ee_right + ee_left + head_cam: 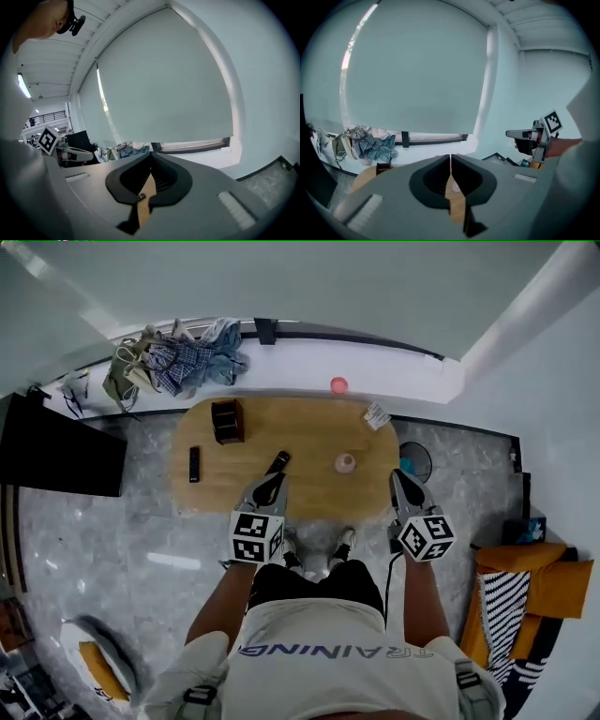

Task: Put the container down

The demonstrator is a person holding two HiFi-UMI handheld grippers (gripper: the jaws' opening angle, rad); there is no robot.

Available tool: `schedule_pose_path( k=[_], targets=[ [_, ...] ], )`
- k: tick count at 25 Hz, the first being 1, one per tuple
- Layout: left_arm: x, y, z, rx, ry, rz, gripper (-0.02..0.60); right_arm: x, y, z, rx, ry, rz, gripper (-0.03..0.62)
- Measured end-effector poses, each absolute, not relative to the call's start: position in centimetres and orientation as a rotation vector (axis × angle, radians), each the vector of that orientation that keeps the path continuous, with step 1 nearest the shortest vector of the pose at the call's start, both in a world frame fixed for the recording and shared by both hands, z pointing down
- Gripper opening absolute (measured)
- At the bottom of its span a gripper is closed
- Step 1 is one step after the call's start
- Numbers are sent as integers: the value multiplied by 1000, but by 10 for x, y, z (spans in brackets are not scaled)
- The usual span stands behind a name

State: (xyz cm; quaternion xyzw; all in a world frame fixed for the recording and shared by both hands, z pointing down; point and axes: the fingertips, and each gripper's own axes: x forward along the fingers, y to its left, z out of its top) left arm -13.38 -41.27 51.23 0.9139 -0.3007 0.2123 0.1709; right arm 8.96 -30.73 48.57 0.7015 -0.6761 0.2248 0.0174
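The left hand-held gripper (272, 480) and the right hand-held gripper (401, 480) both have their jaws pressed together, holding nothing. The small pinkish container (345, 463) stands on the wooden worktop (309, 423), at 3 o'clock from its centre. The person's shirt (333, 634) reads "TRAINING".

White lettered T-shirt (339, 645), black shorts (309, 583), pale shoes (345, 540), black cable (387, 589)

Oval wooden table (309, 432), brown box (227, 420), remote (194, 463), bottle (277, 462), pink container (345, 463), packet (377, 415)
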Motion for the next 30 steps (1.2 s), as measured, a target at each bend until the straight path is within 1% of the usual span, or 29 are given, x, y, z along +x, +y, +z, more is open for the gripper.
schedule_pose_path(
  k=[7, 15, 21, 30],
  targets=[
    [-175, -413, 414, 2683, -928, 425, 3, 54, -314, 408, 2181, -2150, 559, 15],
    [-205, -425, 331, 2792, -1066, 214, 3, 33, -327, 322, 2203, -2224, 301, 15],
    [-205, -427, 320, 2802, -1066, 180, 3, 20, -327, 305, 2192, -2230, 232, 14],
    [-200, -426, 325, 2813, -1022, 198, 3, 15, -320, 310, 2208, -2225, 243, 14]
  ],
)
